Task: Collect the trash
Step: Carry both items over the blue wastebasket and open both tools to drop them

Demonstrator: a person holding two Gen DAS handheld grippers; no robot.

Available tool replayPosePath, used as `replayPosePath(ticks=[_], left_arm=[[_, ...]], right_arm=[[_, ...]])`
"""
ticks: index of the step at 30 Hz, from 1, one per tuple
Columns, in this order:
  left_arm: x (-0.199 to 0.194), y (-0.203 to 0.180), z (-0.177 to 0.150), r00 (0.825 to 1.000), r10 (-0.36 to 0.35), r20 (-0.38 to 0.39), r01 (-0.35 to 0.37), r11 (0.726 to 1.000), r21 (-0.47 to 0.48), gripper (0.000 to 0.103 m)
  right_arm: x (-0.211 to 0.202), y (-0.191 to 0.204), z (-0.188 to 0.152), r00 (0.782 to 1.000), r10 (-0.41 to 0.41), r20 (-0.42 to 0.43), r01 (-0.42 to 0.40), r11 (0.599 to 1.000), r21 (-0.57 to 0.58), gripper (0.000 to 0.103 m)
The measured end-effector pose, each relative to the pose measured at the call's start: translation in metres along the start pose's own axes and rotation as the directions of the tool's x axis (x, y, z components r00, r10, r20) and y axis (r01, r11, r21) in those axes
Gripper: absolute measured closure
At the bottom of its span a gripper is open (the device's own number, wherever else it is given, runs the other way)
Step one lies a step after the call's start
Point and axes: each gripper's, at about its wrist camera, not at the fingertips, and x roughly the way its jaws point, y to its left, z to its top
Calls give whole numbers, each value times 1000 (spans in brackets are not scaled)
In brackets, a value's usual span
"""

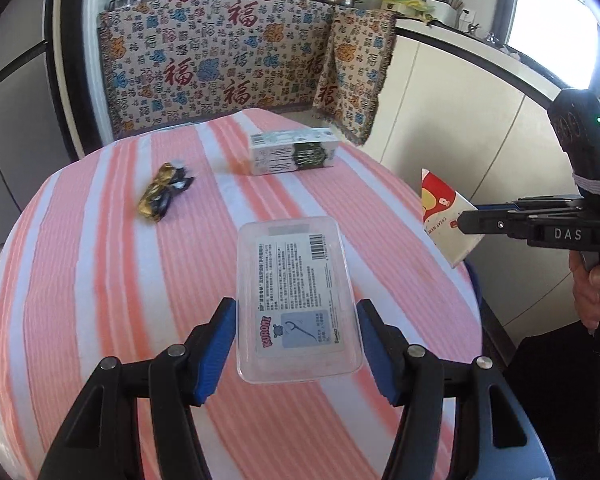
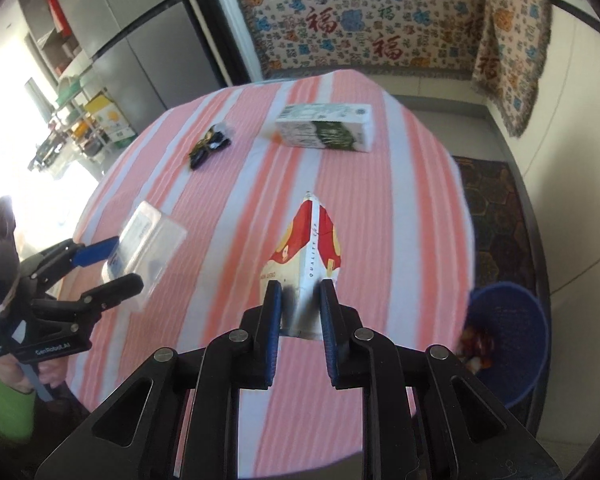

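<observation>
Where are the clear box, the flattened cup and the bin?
clear box (image 1: 298, 300), left wrist view, middle of its label.
flattened cup (image 2: 308, 264), right wrist view, on its centre fold.
bin (image 2: 512, 308), right wrist view, on its inner blue wall.
</observation>
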Motion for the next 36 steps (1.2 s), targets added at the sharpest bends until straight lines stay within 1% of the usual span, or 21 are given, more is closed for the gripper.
replayPosePath(ticks=[5,9,14,20,24,28,32,36], left_arm=[[25,-61,24,995,-96,-19,97,994,52,41],[51,-116,41,987,-157,-39,161,982,103,41],[98,-180,55,973,-214,-85,224,965,139,41],[168,-240,65,956,-243,-166,269,950,157,41],[207,-266,65,947,-247,-206,281,947,158,41],[238,-282,63,939,-247,-237,286,947,147,41],[263,-294,61,933,-247,-261,288,948,133,41],[281,-304,60,930,-244,-275,290,946,142,41]], right_arm=[[-29,-75,-8,996,-90,21,88,992,92,85],[-39,-130,-19,990,-140,12,137,978,160,85],[-33,-194,-41,980,-199,-29,200,949,243,85],[-17,-259,-62,975,-210,-68,221,916,334,85],[-8,-287,-69,978,-198,-72,210,903,374,84],[1,-308,-74,980,-189,-69,201,890,409,83],[9,-325,-82,982,-182,-60,189,878,440,81],[15,-342,-93,985,-159,-63,169,860,481,79]])
